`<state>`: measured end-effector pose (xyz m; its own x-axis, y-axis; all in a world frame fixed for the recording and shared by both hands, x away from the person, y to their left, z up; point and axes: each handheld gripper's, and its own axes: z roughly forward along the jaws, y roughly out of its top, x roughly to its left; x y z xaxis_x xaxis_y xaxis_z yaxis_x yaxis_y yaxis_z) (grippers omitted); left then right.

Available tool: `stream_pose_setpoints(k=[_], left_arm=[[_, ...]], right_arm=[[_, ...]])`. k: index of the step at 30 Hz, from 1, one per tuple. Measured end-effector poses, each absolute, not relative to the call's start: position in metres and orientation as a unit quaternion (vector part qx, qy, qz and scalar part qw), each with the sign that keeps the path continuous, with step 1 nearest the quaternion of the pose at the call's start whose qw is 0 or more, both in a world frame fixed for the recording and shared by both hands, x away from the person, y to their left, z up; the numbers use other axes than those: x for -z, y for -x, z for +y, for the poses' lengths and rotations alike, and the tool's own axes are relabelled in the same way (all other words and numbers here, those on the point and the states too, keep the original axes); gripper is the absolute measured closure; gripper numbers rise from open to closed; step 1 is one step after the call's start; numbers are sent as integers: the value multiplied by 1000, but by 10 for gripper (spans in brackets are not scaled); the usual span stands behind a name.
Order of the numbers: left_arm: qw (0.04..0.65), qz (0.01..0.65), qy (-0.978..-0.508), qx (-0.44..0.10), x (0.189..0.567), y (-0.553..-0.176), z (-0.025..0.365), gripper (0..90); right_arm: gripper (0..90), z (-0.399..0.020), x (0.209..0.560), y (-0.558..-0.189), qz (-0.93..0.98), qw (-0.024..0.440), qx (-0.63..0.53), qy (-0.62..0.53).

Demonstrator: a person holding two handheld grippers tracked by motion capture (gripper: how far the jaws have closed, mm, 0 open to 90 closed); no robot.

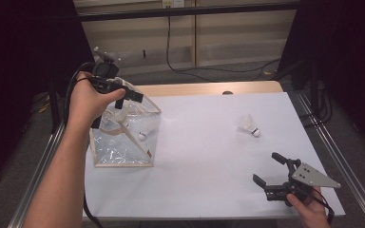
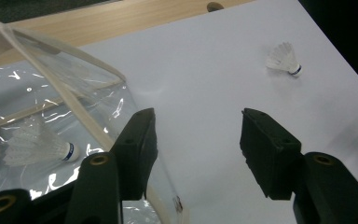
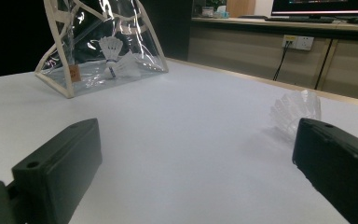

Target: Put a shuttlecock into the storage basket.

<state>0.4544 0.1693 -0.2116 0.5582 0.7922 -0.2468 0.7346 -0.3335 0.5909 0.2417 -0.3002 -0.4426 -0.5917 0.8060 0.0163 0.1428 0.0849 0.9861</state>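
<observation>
Just under the left claw (image 1: 123,97) stands a clear bag (image 1: 123,142) with cream edging, its open top reaching up to the jaws. The left hand (image 1: 88,102) holds this claw above the bag's rim. In the left gripper view the jaws stand partly apart with bare white worktop (image 2: 205,107) between them, and nothing is gripped; one jaw sits against the bag's clear wall, though I cannot tell whether it presses on it. Through that wall, down beside the jaw, a shuttlecock (image 2: 35,147) lies on its side inside the bag, cork end toward the claw. The right gripper view shows two feathered shapes inside the bag, one standing and one lying.

Well apart from the left claw, across the worktop, a second shuttlecock (image 1: 250,126) lies on its side on the white surface. It is ahead of the right claw (image 1: 268,168), which the right hand (image 1: 309,206) holds low near the front edge of the worktop. That claw's jaws are wide apart and hold nothing. In the right gripper view the loose shuttlecock sits just beyond the far-side jaw, its feathers partly hidden behind it, while the bag stands far off beyond the other jaw.
</observation>
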Motion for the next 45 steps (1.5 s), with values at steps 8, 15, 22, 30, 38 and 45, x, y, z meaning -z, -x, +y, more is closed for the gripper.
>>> stream_pose_setpoints(k=[8, 15, 22, 30, 38, 45], left_arm=[[339, 446, -827, -28, 218, -448, 159, 386], [343, 433, -833, -25, 221, -443, 152, 338], [345, 418, -840, -22, 225, -438, 144, 306], [346, 404, -847, -16, 230, -433, 134, 270], [350, 397, -848, -12, 239, -430, 126, 219], [353, 386, -852, -8, 243, -425, 118, 191]], right_arm=[[7, -301, 443, -242, 679, 286, -578, -349], [7, -300, 443, -242, 681, 286, -577, -349], [7, -300, 443, -242, 681, 285, -577, -349], [7, -300, 443, -242, 681, 286, -577, -348], [7, -300, 443, -242, 681, 285, -577, -349], [7, -300, 443, -242, 681, 287, -577, -348]])
